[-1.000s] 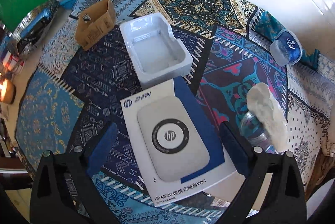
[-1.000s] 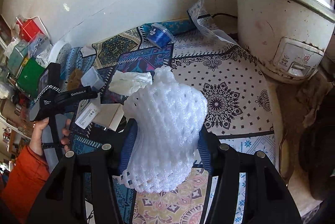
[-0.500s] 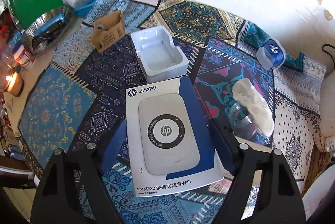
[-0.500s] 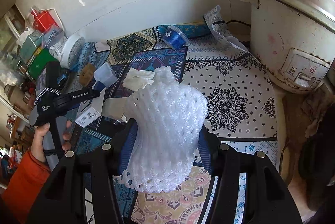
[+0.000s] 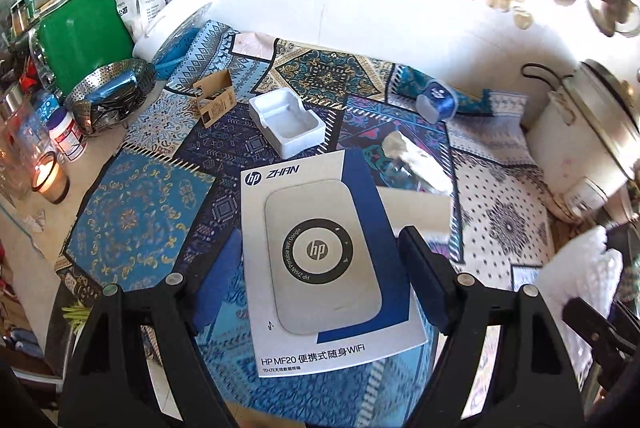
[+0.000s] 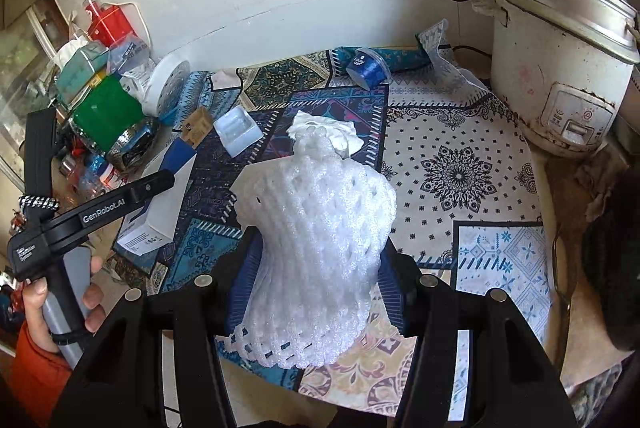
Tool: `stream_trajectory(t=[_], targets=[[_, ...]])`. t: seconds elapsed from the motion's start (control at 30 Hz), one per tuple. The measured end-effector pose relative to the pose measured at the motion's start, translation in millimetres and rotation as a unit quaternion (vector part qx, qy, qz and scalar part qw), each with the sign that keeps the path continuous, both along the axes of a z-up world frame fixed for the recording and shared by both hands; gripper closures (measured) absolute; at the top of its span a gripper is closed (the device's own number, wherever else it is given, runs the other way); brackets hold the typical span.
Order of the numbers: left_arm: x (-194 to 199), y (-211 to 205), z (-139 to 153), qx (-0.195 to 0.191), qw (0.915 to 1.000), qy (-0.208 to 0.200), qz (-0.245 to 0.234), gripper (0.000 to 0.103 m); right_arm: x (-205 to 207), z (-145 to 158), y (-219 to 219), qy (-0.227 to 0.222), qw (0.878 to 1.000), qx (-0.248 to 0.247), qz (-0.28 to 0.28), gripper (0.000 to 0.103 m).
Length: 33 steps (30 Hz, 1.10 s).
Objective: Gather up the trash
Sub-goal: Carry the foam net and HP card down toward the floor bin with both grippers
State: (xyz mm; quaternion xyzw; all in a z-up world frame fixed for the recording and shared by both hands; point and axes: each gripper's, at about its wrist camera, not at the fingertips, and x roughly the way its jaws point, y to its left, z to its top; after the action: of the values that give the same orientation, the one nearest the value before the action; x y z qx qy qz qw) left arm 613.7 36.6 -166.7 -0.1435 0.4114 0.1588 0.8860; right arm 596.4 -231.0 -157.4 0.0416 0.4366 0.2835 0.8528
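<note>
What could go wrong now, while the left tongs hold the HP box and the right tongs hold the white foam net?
1. The HP box is wide and the left tongs pinch only its sides, so it may twist or slip out.
2. The foam net in the right tongs is soft and could squeeze free.
3. A lit candle burns at the mat's left edge; a dropped item or a sweeping arm could reach the flame.
</note>
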Motion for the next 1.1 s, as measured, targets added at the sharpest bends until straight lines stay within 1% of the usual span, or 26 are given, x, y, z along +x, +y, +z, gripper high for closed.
stream_trajectory(t=[0.13,0.23,0.3,0.4,0.53,0.73,0.9,1.0,1.1], targets=[[-47,3,3,-0.002,0.9993,-0.012,-0.035,0.024,-36,-4,17,-0.007,1.000,-0.013,-0.020,0.051],[-87,8,-1,-0.009,0.9981,-0.012,-0.060,0.024,-61,-10,29,-0.006,0.999,-0.017,-0.038,0.051],[-115,11,-8,-0.011,0.9973,-0.008,-0.073,0.024,-80,-17,36,-0.005,0.999,-0.020,-0.049,0.051],[-153,15,-20,-0.012,0.9962,0.000,-0.087,0.024,-108,-26,45,0.009,0.998,-0.008,-0.056,0.051],[-194,21,-37,-0.020,0.9943,0.011,-0.104,0.024,-144,-38,55,0.014,0.998,-0.012,-0.064,0.051],[-231,21,-61,-0.024,0.9915,0.042,-0.121,0.024,-178,-66,63,0.050,0.996,-0.019,-0.074,0.051],[-245,16,-83,-0.035,0.9888,0.065,-0.130,0.024,-196,-90,65,0.080,0.994,-0.032,-0.069,0.051],[-247,11,-104,-0.045,0.9865,0.083,-0.134,0.024,-201,-113,67,0.098,0.992,-0.045,-0.061,0.051],[-245,4,-134,-0.061,0.9829,0.110,-0.135,0.024,-204,-143,65,0.124,0.989,-0.058,-0.055,0.051]])
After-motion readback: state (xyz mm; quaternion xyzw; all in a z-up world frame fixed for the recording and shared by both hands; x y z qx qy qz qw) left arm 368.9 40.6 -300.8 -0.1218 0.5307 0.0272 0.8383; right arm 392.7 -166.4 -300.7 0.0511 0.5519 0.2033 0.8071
